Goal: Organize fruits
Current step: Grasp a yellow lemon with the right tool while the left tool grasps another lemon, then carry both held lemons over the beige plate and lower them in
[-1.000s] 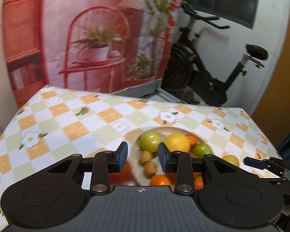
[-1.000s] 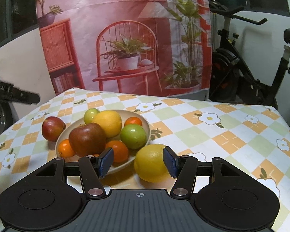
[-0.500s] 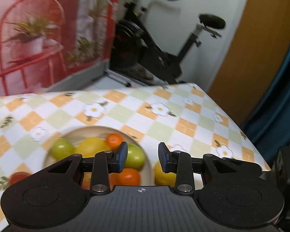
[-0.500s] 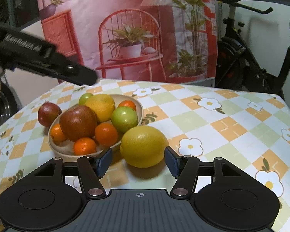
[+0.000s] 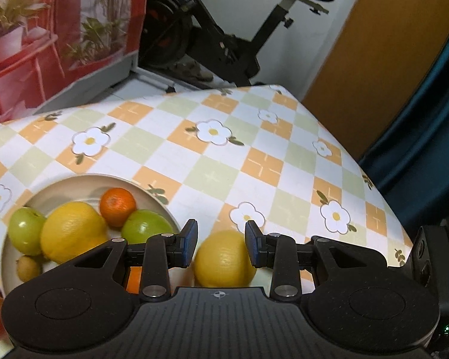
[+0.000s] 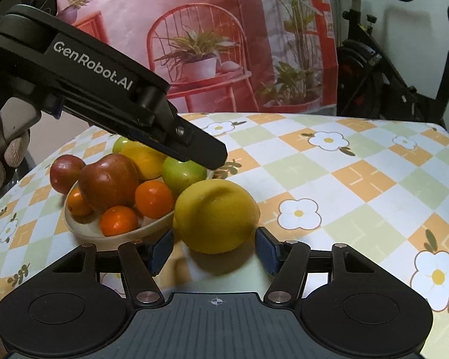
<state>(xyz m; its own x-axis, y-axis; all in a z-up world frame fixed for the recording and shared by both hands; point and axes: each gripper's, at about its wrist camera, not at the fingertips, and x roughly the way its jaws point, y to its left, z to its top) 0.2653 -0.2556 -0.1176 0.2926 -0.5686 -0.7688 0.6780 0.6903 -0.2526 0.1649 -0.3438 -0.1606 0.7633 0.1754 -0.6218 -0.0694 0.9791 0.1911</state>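
A large yellow lemon (image 6: 217,215) lies on the checked tablecloth just right of a beige fruit bowl (image 6: 89,230). My right gripper (image 6: 214,251) is open with its blue pads either side of the lemon's near half. My left gripper (image 5: 221,246) is open and hovers above the same lemon (image 5: 224,258); its arm (image 6: 104,95) crosses the right wrist view over the bowl. The bowl (image 5: 74,185) holds a yellow citrus (image 5: 71,232), green fruits (image 5: 146,229), oranges (image 6: 154,199) and a red apple (image 6: 107,181).
A second red apple (image 6: 66,173) lies on the cloth left of the bowl. The table's right edge (image 5: 359,164) drops off beside a dark blue curtain. An exercise bike (image 5: 224,45) and a red printed backdrop (image 6: 209,45) stand behind the table.
My left gripper swung right across the bowl and now sits over the lemon. My right gripper moved forward, so the lemon now lies between its open pads.
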